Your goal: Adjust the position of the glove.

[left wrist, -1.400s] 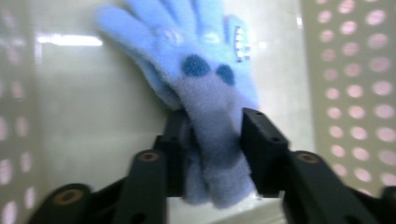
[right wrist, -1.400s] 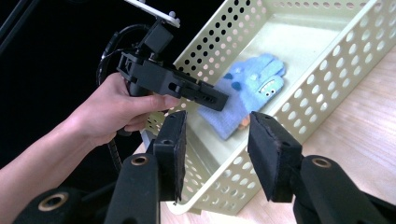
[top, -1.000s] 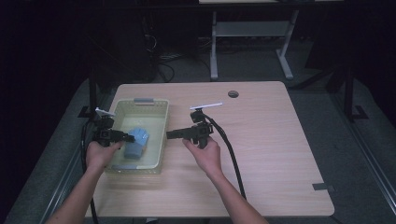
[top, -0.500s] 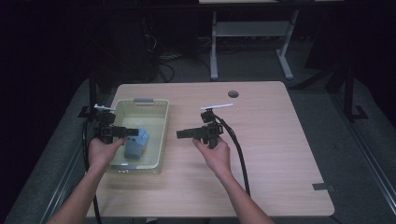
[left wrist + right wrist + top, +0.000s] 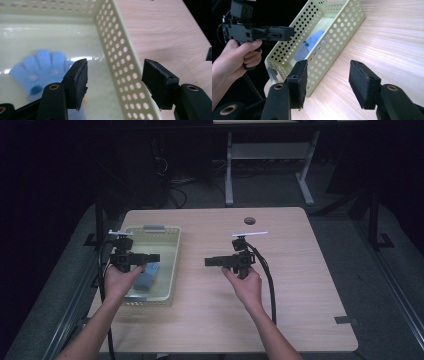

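High view: a pale green perforated basket [image 5: 172, 265] stands at the left of the wooden table [image 5: 300, 285], its long axis running away from the person. A blue glove [image 5: 146, 278] lies flat on the basket's floor, in the near half. The left gripper [image 5: 154, 257] hangs over the basket; the right gripper [image 5: 209, 262] is well to the basket's right, over bare wood. Beyond the table lie dark carpet, cables and a white desk frame [image 5: 270, 160].

Left gripper view: its jaws have just been opening and stand apart, empty, above the basket's wall [image 5: 117, 57]. The glove [image 5: 42, 70] spreads its fingers away from the camera.

Right gripper view: its jaws, likewise just widening, hold nothing; the glove [image 5: 309, 45] shows through the basket's holes [image 5: 329, 37].
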Demonstrator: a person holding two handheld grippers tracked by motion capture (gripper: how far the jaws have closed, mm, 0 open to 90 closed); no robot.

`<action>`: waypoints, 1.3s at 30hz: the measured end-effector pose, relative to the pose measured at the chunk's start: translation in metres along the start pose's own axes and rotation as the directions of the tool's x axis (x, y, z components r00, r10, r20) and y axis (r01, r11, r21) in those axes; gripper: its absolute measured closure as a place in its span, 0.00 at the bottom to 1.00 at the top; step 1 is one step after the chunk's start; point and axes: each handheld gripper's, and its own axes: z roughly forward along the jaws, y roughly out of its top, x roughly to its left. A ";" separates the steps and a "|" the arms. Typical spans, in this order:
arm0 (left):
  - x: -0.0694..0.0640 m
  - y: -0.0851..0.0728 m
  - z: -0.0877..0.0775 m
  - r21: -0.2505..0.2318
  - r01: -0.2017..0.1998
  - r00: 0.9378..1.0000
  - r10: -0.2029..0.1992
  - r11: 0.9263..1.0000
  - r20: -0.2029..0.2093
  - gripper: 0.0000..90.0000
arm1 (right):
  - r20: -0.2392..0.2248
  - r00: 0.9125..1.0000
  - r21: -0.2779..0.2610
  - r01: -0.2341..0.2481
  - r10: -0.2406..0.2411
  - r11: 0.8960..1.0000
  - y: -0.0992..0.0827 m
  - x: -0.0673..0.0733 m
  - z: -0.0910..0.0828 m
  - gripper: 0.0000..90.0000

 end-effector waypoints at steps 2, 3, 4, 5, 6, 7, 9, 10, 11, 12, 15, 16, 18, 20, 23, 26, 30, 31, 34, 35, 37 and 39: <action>-0.003 0.000 0.002 0.001 -0.012 1.000 0.012 1.000 0.004 0.40 | 0.004 1.000 -0.003 -0.006 0.006 1.000 -0.001 -0.003 -0.004 0.53; -0.005 0.000 0.002 0.000 -0.017 1.000 0.017 1.000 0.006 0.40 | 0.005 1.000 -0.005 -0.009 0.009 1.000 -0.002 -0.005 -0.006 0.52; -0.007 0.000 0.003 -0.003 -0.019 1.000 0.019 1.000 0.008 0.40 | 0.007 1.000 -0.007 -0.013 0.013 1.000 -0.002 -0.006 -0.008 0.52; -0.009 0.000 0.004 -0.007 -0.020 1.000 0.020 1.000 0.010 0.40 | 0.011 1.000 -0.010 -0.016 0.016 1.000 -0.003 -0.008 -0.010 0.52; -0.010 0.000 0.004 -0.008 -0.024 1.000 0.024 1.000 0.015 0.40 | 0.015 1.000 -0.013 -0.014 0.014 1.000 -0.003 -0.009 -0.012 0.52; -0.012 0.000 0.004 -0.015 -0.022 1.000 0.022 1.000 0.019 0.40 | 0.017 1.000 -0.012 -0.016 0.016 1.000 -0.004 -0.010 -0.014 0.52; -0.017 0.001 0.005 -0.019 -0.025 0.999 0.026 1.000 0.030 0.39 | 0.022 1.000 -0.015 -0.021 0.021 1.000 -0.004 -0.013 -0.018 0.52; -0.018 0.001 0.005 -0.022 -0.025 0.999 0.026 0.999 0.034 0.39 | 0.028 0.999 -0.019 -0.027 0.028 0.999 -0.005 -0.015 -0.022 0.52; -0.021 0.001 0.006 -0.022 -0.031 0.999 0.032 0.999 0.040 0.39 | 0.030 0.999 -0.023 -0.025 0.026 0.999 -0.005 -0.016 -0.023 0.52; -0.022 0.001 0.006 -0.025 -0.033 0.998 0.034 0.999 0.044 0.38 | 0.033 0.999 -0.025 -0.026 0.027 0.999 -0.006 -0.017 -0.025 0.52; -0.029 0.001 0.007 -0.028 -0.048 0.997 0.049 0.998 0.052 0.38 | 0.040 0.999 -0.030 -0.028 0.029 0.999 -0.007 -0.019 -0.030 0.52; -0.032 0.001 0.008 -0.031 -0.047 0.997 0.049 0.998 0.057 0.38 | 0.041 0.999 -0.030 -0.031 0.032 0.999 -0.007 -0.020 -0.032 0.51; -0.036 0.001 0.010 -0.031 -0.059 0.996 0.061 0.998 0.063 0.37 | 0.047 0.998 -0.034 -0.029 0.031 0.999 -0.008 -0.022 -0.035 0.51; -0.038 0.001 0.011 -0.029 -0.064 0.996 0.065 0.998 0.065 0.37 | 0.048 0.998 -0.036 -0.036 0.037 0.999 -0.008 -0.023 -0.037 0.51; -0.047 0.001 0.015 -0.030 -0.079 0.994 0.081 0.996 0.078 0.36 | 0.051 0.998 -0.043 -0.034 0.036 0.998 -0.008 -0.025 -0.042 0.50; -0.052 0.001 0.019 -0.021 -0.099 0.991 0.100 0.995 0.090 0.36 | 0.056 0.998 -0.054 -0.038 0.041 0.998 -0.009 -0.027 -0.047 0.49; -0.056 0.001 0.024 -0.020 -0.103 0.989 0.104 0.994 0.107 0.35 | 0.062 0.997 -0.058 -0.050 0.054 0.997 -0.010 -0.032 -0.053 0.47; -0.058 0.001 0.024 -0.020 -0.099 0.989 0.101 0.995 0.110 0.34 | 0.064 0.996 -0.062 -0.052 0.056 0.997 -0.010 -0.034 -0.055 0.47; -0.061 0.000 0.028 -0.021 -0.109 0.986 0.111 0.994 0.125 0.32 | 0.069 0.996 -0.070 -0.058 0.063 0.996 -0.010 -0.037 -0.058 0.47; -0.063 0.000 0.028 -0.021 -0.112 0.985 0.114 0.993 0.129 0.32 | 0.072 0.995 -0.071 -0.061 0.067 0.996 -0.010 -0.038 -0.060 0.47; -0.066 -0.001 0.029 -0.021 -0.121 0.983 0.123 0.992 0.137 0.32 | 0.077 0.995 -0.071 -0.061 0.067 0.996 -0.010 -0.040 -0.062 0.46; -0.069 -0.002 0.030 -0.024 -0.125 0.981 0.127 0.992 0.146 0.32 | 0.077 0.995 -0.073 -0.059 0.065 0.996 -0.011 -0.041 -0.064 0.46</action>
